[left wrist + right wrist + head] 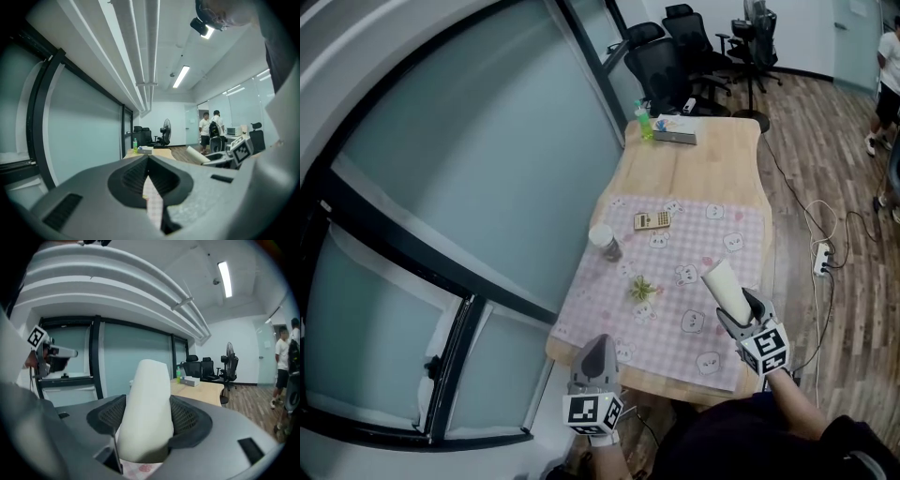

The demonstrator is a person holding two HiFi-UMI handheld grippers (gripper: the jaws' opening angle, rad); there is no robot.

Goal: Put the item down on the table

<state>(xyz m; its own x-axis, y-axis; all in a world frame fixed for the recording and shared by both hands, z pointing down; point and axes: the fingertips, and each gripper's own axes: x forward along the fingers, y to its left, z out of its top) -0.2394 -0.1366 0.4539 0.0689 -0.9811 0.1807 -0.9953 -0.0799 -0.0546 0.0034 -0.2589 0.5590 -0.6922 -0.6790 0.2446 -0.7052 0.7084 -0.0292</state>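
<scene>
A white tapered cup (724,284) is gripped by my right gripper (733,309) over the right side of the pink checked cloth (675,328). The cup tilts up and away, clear of the cloth. In the right gripper view the cup (147,399) fills the gap, with both ribbed pads (187,416) pressed on its sides by the right gripper (147,420). My left gripper (598,349) hovers at the near edge of the wooden table (694,169), shut and empty. In the left gripper view its jaws (149,164) meet, with only a slit between them.
On the cloth lie a calculator (652,220), a lidded cup (605,241) and a small green sprig (642,288). A green bottle (643,122) and a box (675,136) stand at the far end. Office chairs (661,56) stand behind; a glass wall runs along the left.
</scene>
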